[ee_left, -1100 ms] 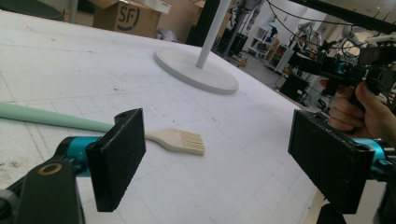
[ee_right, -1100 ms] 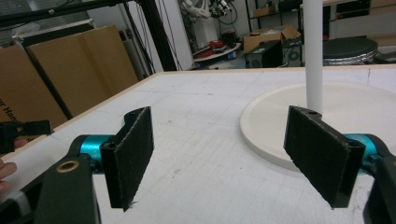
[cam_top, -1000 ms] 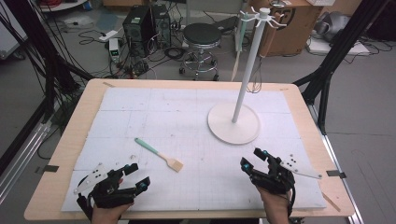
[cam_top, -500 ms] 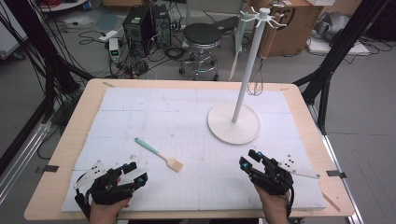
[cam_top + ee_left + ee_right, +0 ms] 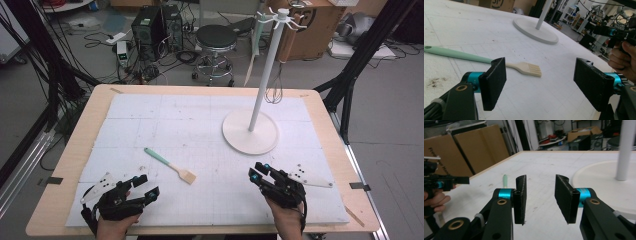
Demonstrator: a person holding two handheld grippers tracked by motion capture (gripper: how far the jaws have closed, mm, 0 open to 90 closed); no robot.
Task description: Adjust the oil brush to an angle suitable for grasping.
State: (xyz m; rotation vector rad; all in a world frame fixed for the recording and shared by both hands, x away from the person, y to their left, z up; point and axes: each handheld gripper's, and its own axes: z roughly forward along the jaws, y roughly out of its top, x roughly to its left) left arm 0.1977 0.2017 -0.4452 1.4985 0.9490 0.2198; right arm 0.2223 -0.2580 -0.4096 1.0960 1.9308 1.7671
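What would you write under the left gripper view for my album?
Left gripper, jaws open and empty, faces a mint-handled pastry brush lying on the white table.

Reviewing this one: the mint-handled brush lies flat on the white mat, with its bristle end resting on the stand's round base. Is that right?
Not quite. The brush does lie flat on the white mat, but its bristle end rests on the mat, well apart from the stand's round base. The high view shows the gap.
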